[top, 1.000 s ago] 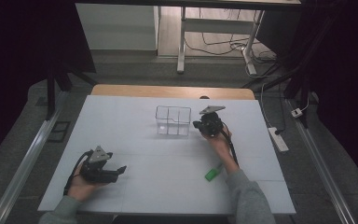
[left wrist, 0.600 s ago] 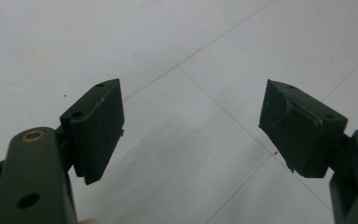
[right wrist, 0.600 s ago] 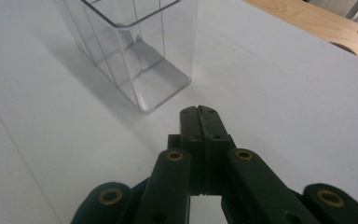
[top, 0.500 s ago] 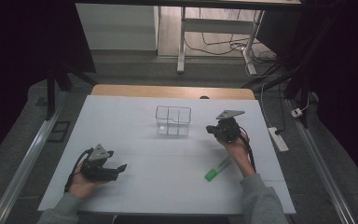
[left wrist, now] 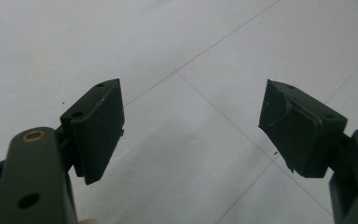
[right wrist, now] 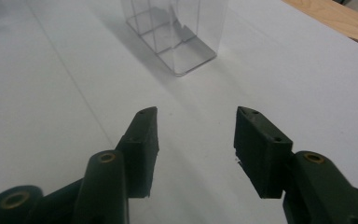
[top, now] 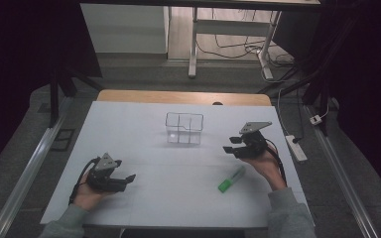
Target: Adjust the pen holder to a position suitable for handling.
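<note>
A clear plastic box (top: 184,128) with compartments stands at the middle back of the white table (top: 144,148); the right gripper view shows it ahead as the clear box (right wrist: 175,32). My right gripper (top: 229,147) hovers to the box's right, pointing left toward it. Its jaws have just been opening and stand apart as the right gripper (right wrist: 196,112), with nothing between them. A green marker (top: 231,179) lies on the table below that hand. Near the front left, my left gripper (top: 128,179) rests open, seen close as the left gripper (left wrist: 191,86) over bare table.
A wooden strip (top: 178,96) runs along the table's far edge. A white power strip (top: 295,148) lies on the floor off the right side. Metal rails (top: 30,163) flank the table on both sides.
My right gripper has drawn away from the clear box toward the right and lifted a little, and its jaws have opened. The left gripper and the green marker have stayed put.
</note>
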Motion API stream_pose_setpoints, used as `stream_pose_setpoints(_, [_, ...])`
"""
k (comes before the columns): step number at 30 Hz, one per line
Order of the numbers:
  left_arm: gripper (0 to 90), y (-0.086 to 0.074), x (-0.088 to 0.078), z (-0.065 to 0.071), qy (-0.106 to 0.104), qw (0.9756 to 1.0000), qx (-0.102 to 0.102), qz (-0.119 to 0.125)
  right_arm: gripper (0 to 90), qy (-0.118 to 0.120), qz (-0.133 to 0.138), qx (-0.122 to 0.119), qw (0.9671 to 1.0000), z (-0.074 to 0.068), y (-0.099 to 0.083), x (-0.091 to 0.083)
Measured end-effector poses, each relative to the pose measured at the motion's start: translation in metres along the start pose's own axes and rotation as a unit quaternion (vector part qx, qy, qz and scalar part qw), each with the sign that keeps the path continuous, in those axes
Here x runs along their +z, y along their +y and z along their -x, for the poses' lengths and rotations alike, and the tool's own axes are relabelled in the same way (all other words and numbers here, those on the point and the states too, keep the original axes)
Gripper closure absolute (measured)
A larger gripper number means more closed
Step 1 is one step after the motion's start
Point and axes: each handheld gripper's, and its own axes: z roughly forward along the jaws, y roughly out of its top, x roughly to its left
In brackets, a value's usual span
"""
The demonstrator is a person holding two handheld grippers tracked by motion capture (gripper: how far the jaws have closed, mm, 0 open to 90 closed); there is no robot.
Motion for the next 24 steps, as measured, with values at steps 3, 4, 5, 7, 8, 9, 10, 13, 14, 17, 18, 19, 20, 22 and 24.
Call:
stream_pose_setpoints(3, [22.1, 0.0, 0.0, 0.0, 0.001, 1.0, -0.001, -0.001, 44.8, 0.007, 0.0, -0.009, 0.9999, -0.002, -0.002, -0.005])
stream_pose_setpoints(4, [22.1, 0.0, 0.0, 0.0, 0.001, 1.0, -0.001, -0.001, 43.8, 0.012, 0.001, -0.012, 0.9999, -0.003, -0.003, -0.008])
stream_pose_setpoints(5, [22.1, 0.0, 0.0, 0.0, 0.001, 1.0, -0.001, -0.001, 42.9, 0.014, -0.001, -0.018, 0.9997, -0.004, -0.003, -0.01])
stream_pose_setpoints(7, [22.1, 0.0, 0.0, 0.0, 0.002, 1.0, -0.002, -0.002, 41.4, 0.021, -0.003, -0.026, 0.9994, -0.006, -0.005, -0.015])
stream_pose_setpoints(8, [22.1, 0.0, 0.0, 0.0, 0.002, 1.0, -0.002, -0.002, 40.7, 0.028, -0.004, -0.031, 0.9991, -0.006, -0.006, -0.017])
stream_pose_setpoints(9, [22.0, 0.0, 0.0, 0.0, 0.002, 1.0, -0.002, -0.001, 39.9, 0.03, -0.007, -0.035, 0.9989, -0.006, -0.007, -0.018])
stream_pose_setpoints(10, [22.0, 0.0, 0.0, 0.0, 0.002, 1.0, -0.002, -0.001, 39.3, 0.035, -0.007, -0.037, 0.9987, -0.007, -0.008, -0.02])
stream_pose_setpoints(13, [22.0, 0.0, 0.001, -0.001, 0.003, 1.0, -0.004, -0.003, 36.9, 0.056, -0.017, -0.054, 0.9969, -0.01, -0.01, -0.024])
stream_pose_setpoints(14, [22.0, 0.0, 0.001, -0.001, 0.003, 1.0, -0.003, -0.004, 36.3, 0.065, -0.022, -0.059, 0.9959, -0.011, -0.01, -0.024])
stream_pose_setpoints(17, [22.0, 0.0, 0.001, -0.001, 0.003, 1.0, -0.003, -0.004, 34.6, 0.08, -0.03, -0.072, 0.9937, -0.014, -0.011, -0.025])
stream_pose_setpoints(18, [22.0, 0.0, 0.001, 0.0, 0.003, 1.0, -0.003, -0.003, 33.8, 0.086, -0.036, -0.079, 0.9926, -0.015, -0.011, -0.024])
stream_pose_setpoints(19, [22.0, 0.0, 0.001, 0.0, 0.003, 1.0, -0.003, -0.004, 33.0, 0.091, -0.038, -0.084, 0.9916, -0.016, -0.011, -0.024])
stream_pose_setpoints(20, [22.0, 0.0, 0.001, 0.0, 0.003, 1.0, -0.002, -0.004, 32.4, 0.094, -0.043, -0.092, 0.9904, -0.017, -0.011, -0.024])
stream_pose_setpoints(22, [22.0, 0.0, 0.001, 0.0, 0.003, 1.0, -0.001, -0.004, 31.7, 0.098, -0.05, -0.102, 0.9887, -0.02, -0.011, -0.023])
stream_pose_setpoints(24, [22.0, 0.0, 0.001, 0.0, 0.003, 1.0, -0.001, -0.004, 31.6, 0.104, -0.055, -0.113, 0.9866, -0.022, -0.01, -0.024])
